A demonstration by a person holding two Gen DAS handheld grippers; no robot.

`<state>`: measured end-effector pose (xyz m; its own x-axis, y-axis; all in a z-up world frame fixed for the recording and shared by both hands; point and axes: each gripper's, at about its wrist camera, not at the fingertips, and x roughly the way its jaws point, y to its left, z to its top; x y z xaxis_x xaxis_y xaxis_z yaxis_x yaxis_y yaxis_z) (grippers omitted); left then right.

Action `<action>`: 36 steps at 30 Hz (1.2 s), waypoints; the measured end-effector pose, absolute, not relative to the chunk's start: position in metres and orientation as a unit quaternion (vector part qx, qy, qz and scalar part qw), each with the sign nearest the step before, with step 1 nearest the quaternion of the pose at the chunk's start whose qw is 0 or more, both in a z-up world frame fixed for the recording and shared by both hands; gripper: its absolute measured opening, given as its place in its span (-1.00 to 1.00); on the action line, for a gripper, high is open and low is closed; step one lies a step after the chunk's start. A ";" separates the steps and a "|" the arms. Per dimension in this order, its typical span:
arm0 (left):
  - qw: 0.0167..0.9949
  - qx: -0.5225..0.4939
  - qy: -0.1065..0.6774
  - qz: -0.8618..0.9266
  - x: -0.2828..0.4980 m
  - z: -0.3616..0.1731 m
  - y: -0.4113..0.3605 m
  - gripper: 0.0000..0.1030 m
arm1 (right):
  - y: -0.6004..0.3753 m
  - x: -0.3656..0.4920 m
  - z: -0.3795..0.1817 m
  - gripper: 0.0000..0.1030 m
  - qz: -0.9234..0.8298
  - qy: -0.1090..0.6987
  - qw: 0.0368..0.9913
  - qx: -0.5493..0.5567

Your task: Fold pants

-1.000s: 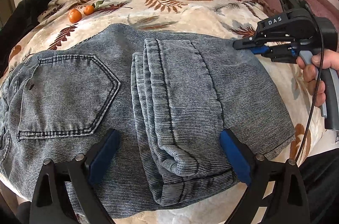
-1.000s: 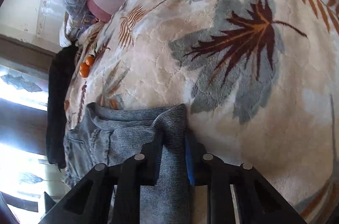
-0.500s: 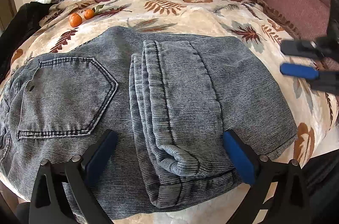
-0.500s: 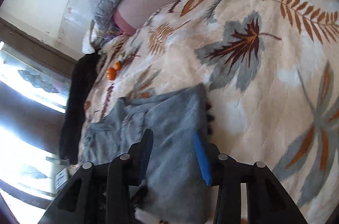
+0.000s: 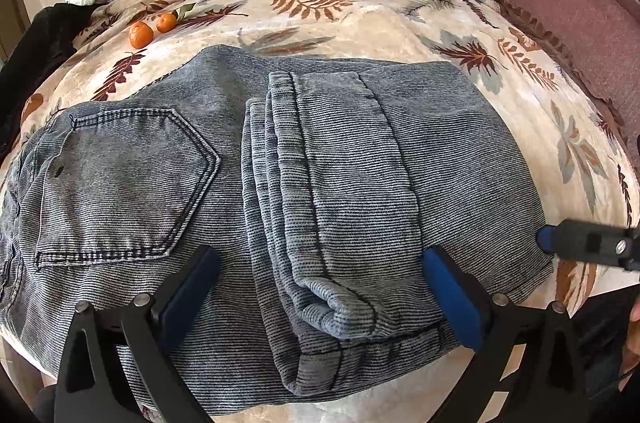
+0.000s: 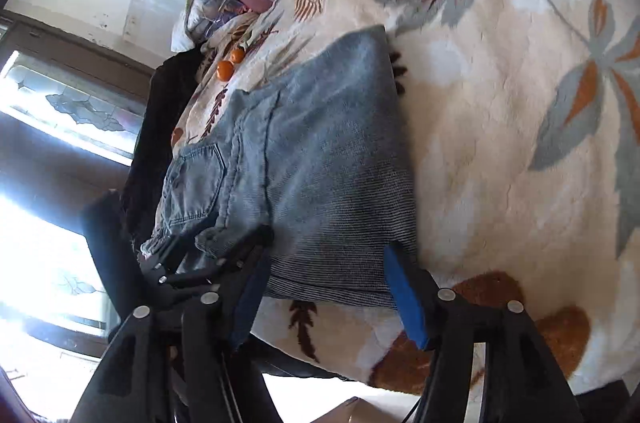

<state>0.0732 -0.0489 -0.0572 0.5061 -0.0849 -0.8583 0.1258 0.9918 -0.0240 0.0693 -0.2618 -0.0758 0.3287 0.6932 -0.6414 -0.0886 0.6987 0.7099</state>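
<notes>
Pants (image 5: 280,183): grey-blue ribbed denim, folded into a thick rectangle, hexagonal stitched pocket at left, filling the frame's centre on a plush leaf-print blanket (image 5: 360,11).

Left gripper (image 5: 320,299): black arms, blue pads, jaws wide, straddling the rolled leg hem at lower centre, not pressing it.

Right gripper (image 6: 328,287): jaws opening, nothing clamped, above the fold's near edge.

Two round tangerines (image 5: 141,35): upper left.

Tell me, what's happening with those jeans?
Left gripper open. Right gripper opening, clear of cloth. Jeans folded on blanket. Nothing in the way.
</notes>
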 end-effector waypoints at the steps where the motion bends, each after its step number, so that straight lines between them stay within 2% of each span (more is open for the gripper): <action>1: 0.867 0.019 0.493 -0.062 0.073 -0.057 -0.048 0.97 | -0.265 0.069 -0.069 0.22 0.262 0.508 0.764 0.298; 3: 0.867 0.021 0.494 -0.061 0.074 -0.057 -0.048 0.97 | -0.274 0.066 -0.061 0.22 0.256 0.479 0.786 0.295; 7: 0.869 0.020 0.492 -0.058 0.074 -0.058 -0.049 0.99 | -0.282 0.068 -0.075 0.23 0.245 0.498 0.771 0.313; 9: 0.870 0.021 0.489 -0.056 0.073 -0.058 -0.050 0.99 | -0.275 0.068 -0.077 0.23 0.234 0.511 0.779 0.278; 16: 0.865 0.006 0.500 -0.049 0.072 -0.049 -0.047 0.99 | -0.286 0.063 -0.070 0.23 0.212 0.482 0.800 0.287; 23: 0.913 -0.012 0.407 -0.039 0.040 -0.007 -0.021 0.99 | -0.316 0.059 -0.062 0.36 0.163 0.442 0.818 0.329; 29: 0.919 -0.050 0.388 -0.048 0.039 0.002 0.035 0.99 | -0.329 0.057 -0.063 0.38 0.147 0.430 0.813 0.365; 32: 0.924 -0.050 0.378 -0.014 0.040 0.001 0.060 0.99 | -0.326 0.053 -0.051 0.38 0.130 0.411 0.836 0.338; 36: 0.928 -0.068 0.367 0.012 0.038 -0.008 0.081 0.99 | -0.291 0.045 -0.021 0.38 0.107 0.370 0.899 0.209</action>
